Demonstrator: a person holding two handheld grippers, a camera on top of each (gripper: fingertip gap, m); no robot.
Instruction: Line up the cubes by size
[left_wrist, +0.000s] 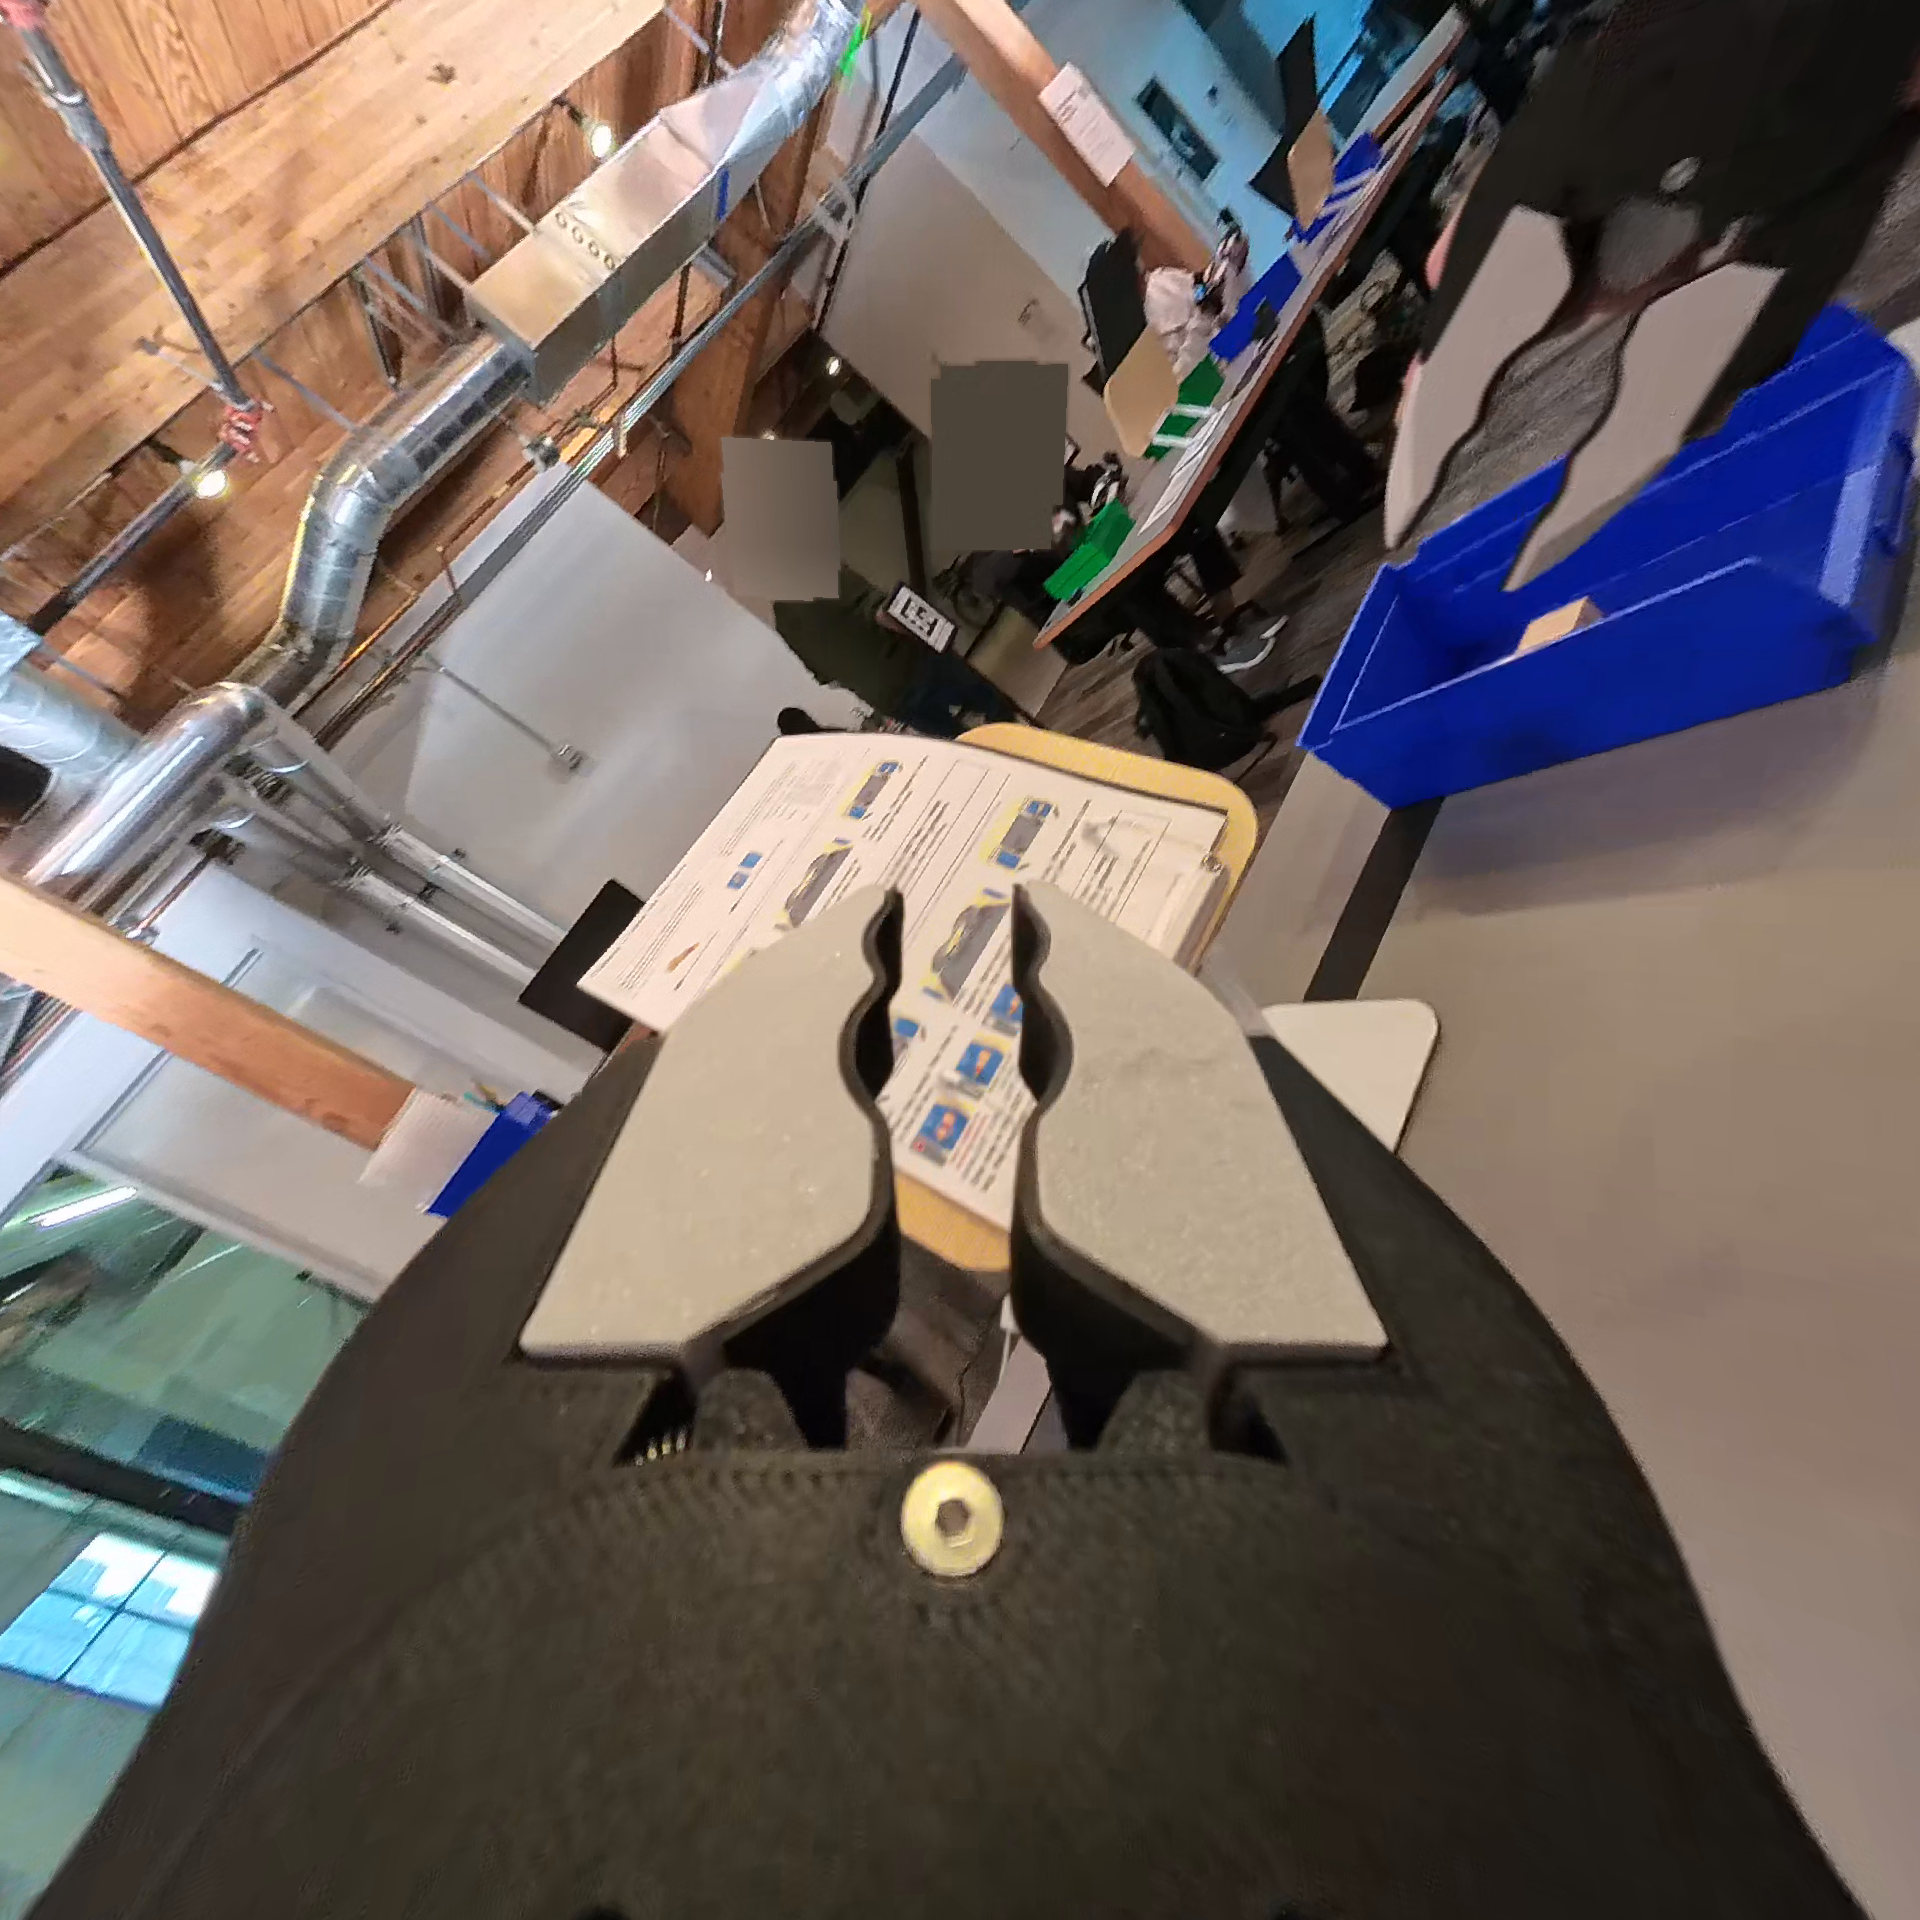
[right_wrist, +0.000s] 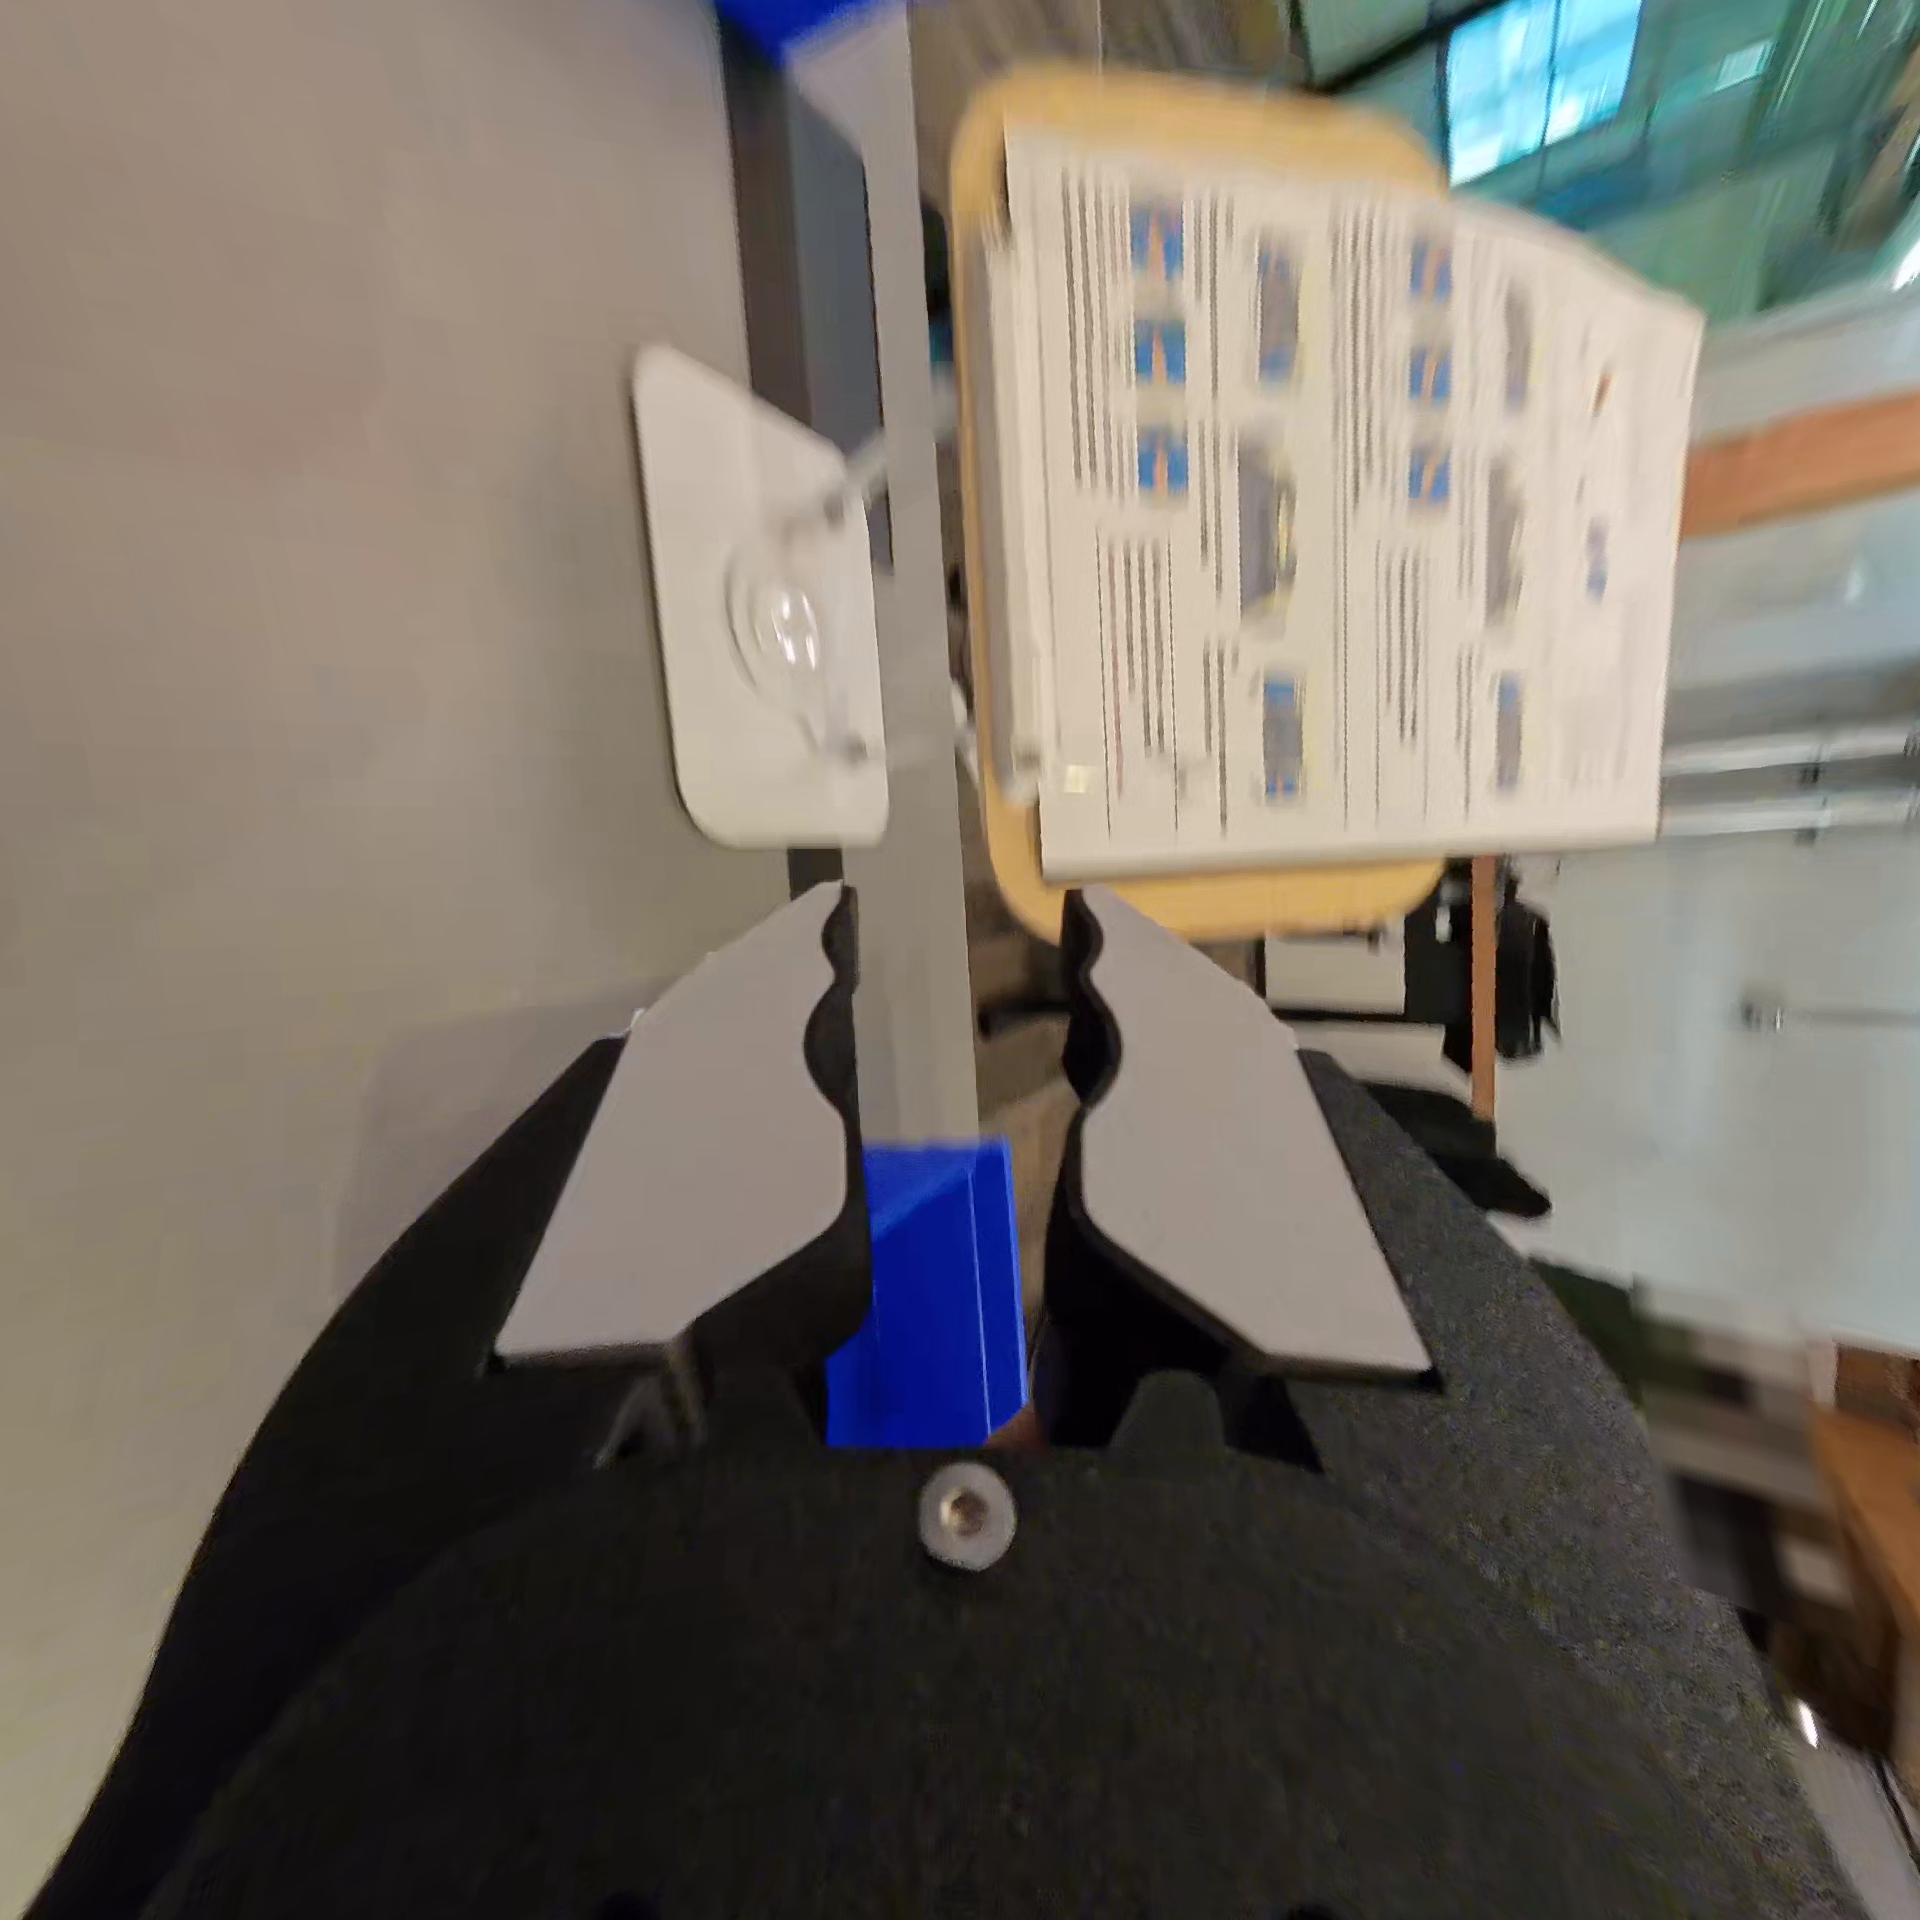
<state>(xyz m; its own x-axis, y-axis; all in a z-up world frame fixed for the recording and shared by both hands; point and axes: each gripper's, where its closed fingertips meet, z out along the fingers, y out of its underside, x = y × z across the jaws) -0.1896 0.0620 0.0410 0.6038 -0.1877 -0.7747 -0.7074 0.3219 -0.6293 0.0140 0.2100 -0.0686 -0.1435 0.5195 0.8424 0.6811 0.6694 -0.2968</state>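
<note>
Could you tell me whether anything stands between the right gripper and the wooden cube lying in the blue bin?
Nothing visible does: the right gripper, jaws apart, hangs over the open blue bin, with clear air down to the wooden cube on its floor.

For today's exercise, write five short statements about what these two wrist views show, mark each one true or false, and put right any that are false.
1. The left gripper has its fingers slightly apart with nothing between them. True.
2. The blue bin holds a red ball. False: a tan wooden block lies in it.
3. The right gripper is over the blue bin. True.
4. The printed instruction sheet lies flat on the grey table. False: it is propped up on a stand beyond the table's edge.
5. The right gripper grips a cube. False: nothing is between its fingers.
</note>
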